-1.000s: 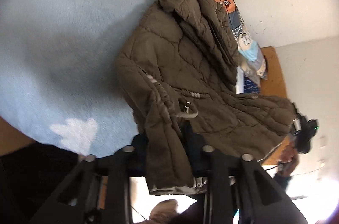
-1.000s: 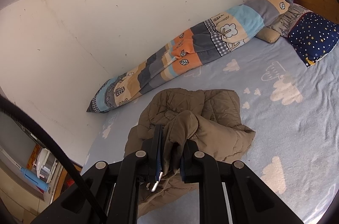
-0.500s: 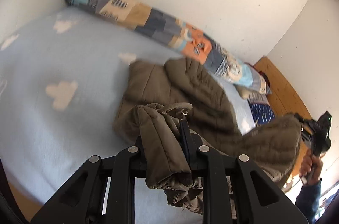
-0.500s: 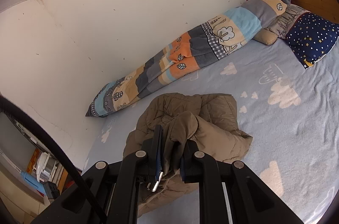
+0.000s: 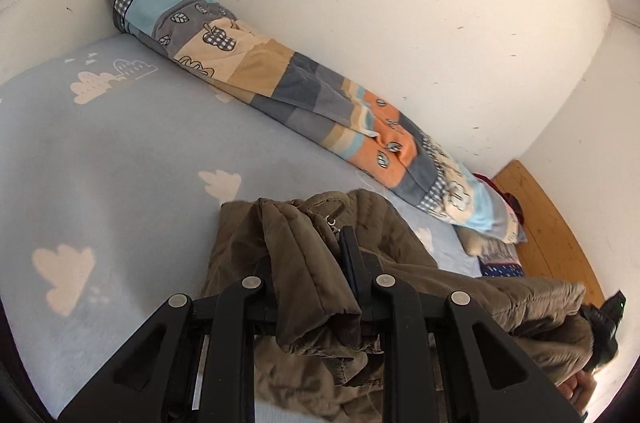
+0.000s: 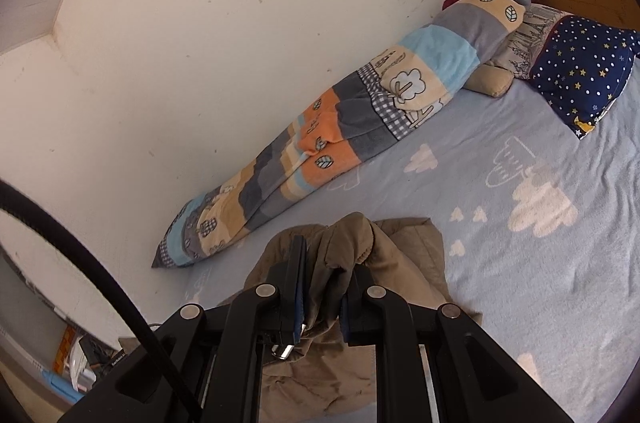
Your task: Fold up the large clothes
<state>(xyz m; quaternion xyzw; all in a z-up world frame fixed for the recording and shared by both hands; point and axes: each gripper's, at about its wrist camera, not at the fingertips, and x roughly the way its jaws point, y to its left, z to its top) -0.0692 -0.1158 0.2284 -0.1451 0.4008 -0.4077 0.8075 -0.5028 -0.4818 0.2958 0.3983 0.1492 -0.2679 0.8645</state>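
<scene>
the olive padded jacket (image 5: 304, 263) lies bunched near the foot edge of the bed (image 5: 120, 163), well apart from the rolled patchwork blanket (image 5: 320, 111) along the wall-side edge. the left gripper (image 5: 310, 275) pinches a thick fold of it; the right gripper (image 6: 326, 283) pinches another bunched fold, likely a sleeve or hem. the padding is bulky and slick, so a fold could slide out of either pinch when lifted. both grips hold crumpled layers, so the jacket may settle twisted instead of flat.

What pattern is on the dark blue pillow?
Small white dots and yellow stars on the pillow; right wrist view shows it best.
</scene>
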